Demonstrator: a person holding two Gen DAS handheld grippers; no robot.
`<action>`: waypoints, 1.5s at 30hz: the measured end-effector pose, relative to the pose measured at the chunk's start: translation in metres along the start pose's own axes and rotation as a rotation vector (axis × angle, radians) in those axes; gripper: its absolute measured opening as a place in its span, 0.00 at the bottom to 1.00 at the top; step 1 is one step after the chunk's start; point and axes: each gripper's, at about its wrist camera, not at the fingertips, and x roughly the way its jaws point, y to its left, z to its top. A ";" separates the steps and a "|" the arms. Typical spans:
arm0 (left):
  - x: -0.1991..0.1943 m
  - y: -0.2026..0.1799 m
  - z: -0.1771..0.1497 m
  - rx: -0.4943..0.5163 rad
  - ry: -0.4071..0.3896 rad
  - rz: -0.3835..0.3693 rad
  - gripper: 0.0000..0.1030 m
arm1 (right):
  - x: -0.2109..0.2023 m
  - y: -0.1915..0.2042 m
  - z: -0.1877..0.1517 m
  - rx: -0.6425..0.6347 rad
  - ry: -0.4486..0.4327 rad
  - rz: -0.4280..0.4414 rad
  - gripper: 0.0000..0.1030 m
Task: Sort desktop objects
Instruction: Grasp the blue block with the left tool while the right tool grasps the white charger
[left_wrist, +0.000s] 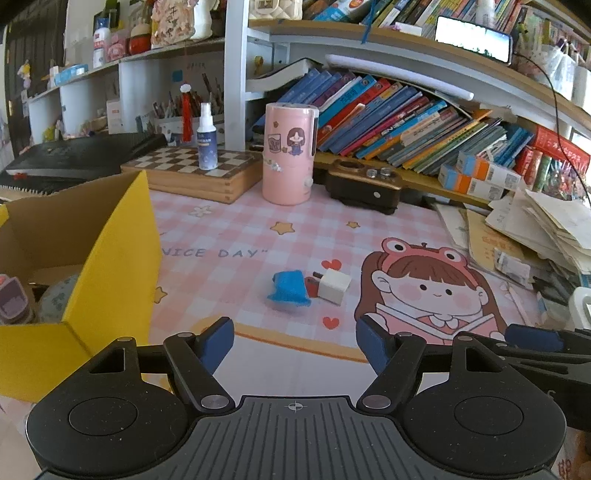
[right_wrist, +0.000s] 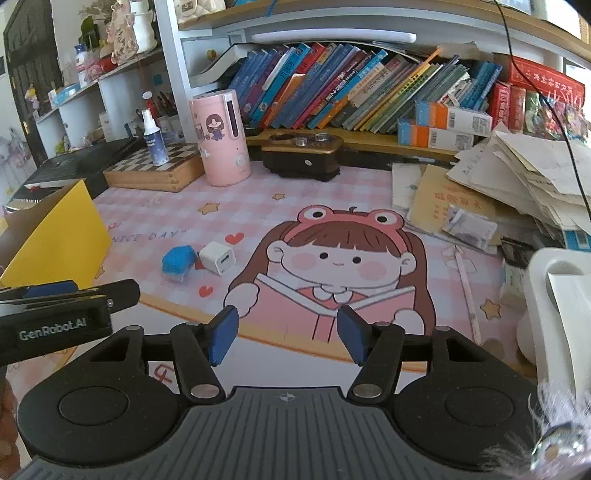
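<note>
Bookshelves crammed with leaning children's books (left_wrist: 388, 118) are filling the background, and below them a pink checked desk mat (left_wrist: 229, 229) printed with a cartoon girl in a frog hat is covering the desktop. Near the middle of the mat a small blue felt-like object (left_wrist: 289, 291) is lying just beside a white USB charger plug (left_wrist: 334, 286); the two are looking as if they are touching, with the plug's prongs pointing toward the blue piece. From the right wrist view the same pair, blue object (right_wrist: 178, 261) and charger (right_wrist: 218, 257), is sitting left of the cartoon girl's face.

At the left edge a yellow cardboard box (left_wrist: 110, 258) is standing open, with a few soft items lying inside that are too cut off to name. Behind it a wooden chessboard box (left_wrist: 192, 170) is carrying an upright white spray bottle (left_wrist: 207, 138), and a tall pink cylindrical container (left_wrist: 290, 153) is standing beside a dark brown device (left_wrist: 364, 184). Loose papers (left_wrist: 546, 229) are piling up on the right side of the desk.

The left gripper (left_wrist: 295, 341) is hovering low over the mat's near edge, its blue-padded fingers spread wide and holding nothing. The right gripper (right_wrist: 287, 334) is hovering just beside it, fingers likewise spread wide and empty, above the girl's open book.
</note>
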 end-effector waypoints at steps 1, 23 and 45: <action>0.004 0.000 0.001 -0.002 0.004 0.000 0.71 | 0.002 0.000 0.002 -0.001 0.000 0.001 0.56; 0.103 0.002 0.025 0.003 0.100 0.048 0.47 | 0.032 -0.003 0.014 -0.026 0.031 0.002 0.56; 0.029 0.042 0.031 -0.055 0.018 0.040 0.31 | 0.084 0.035 0.026 -0.137 0.040 0.111 0.56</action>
